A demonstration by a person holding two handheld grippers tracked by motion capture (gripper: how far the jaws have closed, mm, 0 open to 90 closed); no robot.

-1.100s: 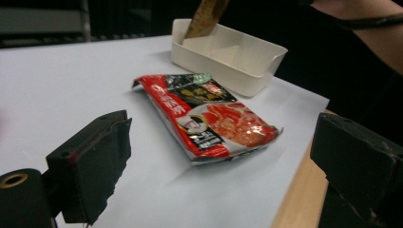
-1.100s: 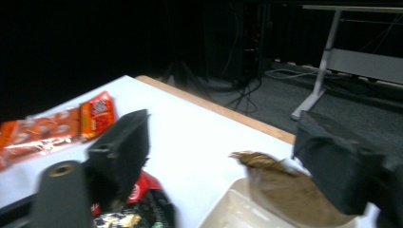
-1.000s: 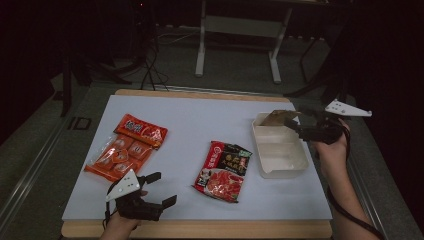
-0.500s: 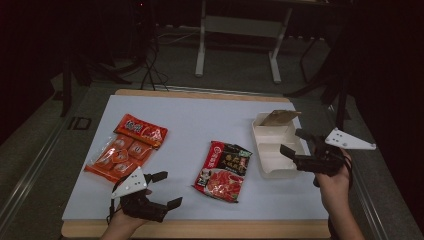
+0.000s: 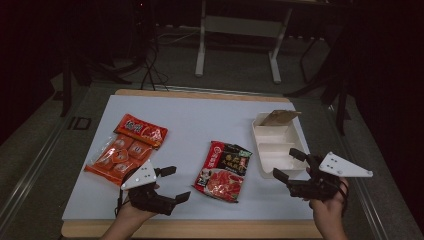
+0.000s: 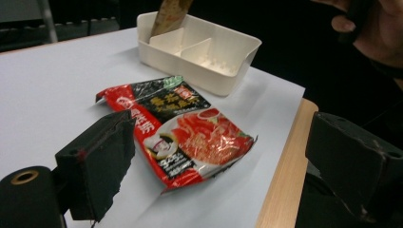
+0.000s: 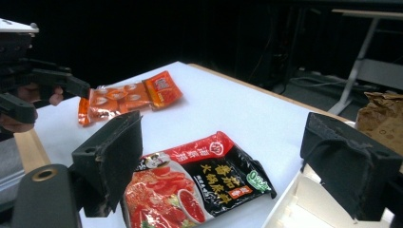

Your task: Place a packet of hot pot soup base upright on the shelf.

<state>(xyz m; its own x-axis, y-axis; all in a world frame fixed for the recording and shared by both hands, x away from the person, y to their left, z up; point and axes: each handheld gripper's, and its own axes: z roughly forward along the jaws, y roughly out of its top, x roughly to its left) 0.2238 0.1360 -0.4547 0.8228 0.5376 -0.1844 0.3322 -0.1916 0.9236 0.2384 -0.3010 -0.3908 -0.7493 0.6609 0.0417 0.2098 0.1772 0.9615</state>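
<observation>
So your right gripper is coming back off the far end of the white divided tray, where it was a second ago, and it's now sitting near the tray's 5 o'clock corner with its jaws wide and nothing between them. The brown paper packet is staying behind, leaning in the tray's 12 o'clock compartment, so I'd say that drop is done and you're lining up for the next one.

The closest candidate is the red and black hotpot soup base packet, lying flat on the white mat at roughly 9 o'clock from the tray, not touching it. In the right gripper view it's right there between your jaws, low down.

Your left gripper is hovering at the packet's 8 o'clock, jaws wide too (just closing a touch, nothing in them). The two orange snack packets are waiting farther out at 9 o'clock, overlapping each other.
</observation>
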